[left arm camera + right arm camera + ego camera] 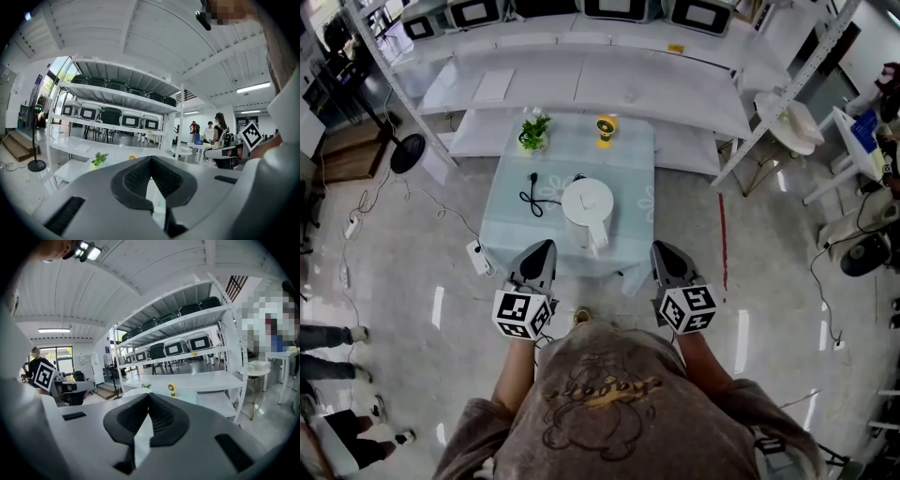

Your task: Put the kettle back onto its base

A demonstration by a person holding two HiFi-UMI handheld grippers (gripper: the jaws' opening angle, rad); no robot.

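Kettle (587, 208): white all over, lid and handle included. Worktop (508, 211): pale blue-green cloth with faint white flower motifs. Cord (532, 197) lying on it: black, with a black plug. Plant (533, 131): green leaves, white pot. Small fan (606, 130): yellow. Left tongs (547, 246) and right tongs (657, 247): grey shells with black ribbed pads; each cube (523, 314) is white with black square markers. Shirt (605, 394): grey-brown, darker brown print with ochre lettering. Floor (422, 281): glossy pale grey, crossed by a thin red line (722, 239). Shelves (600, 80): white, carrying dark boxes (112, 116), some white-framed.
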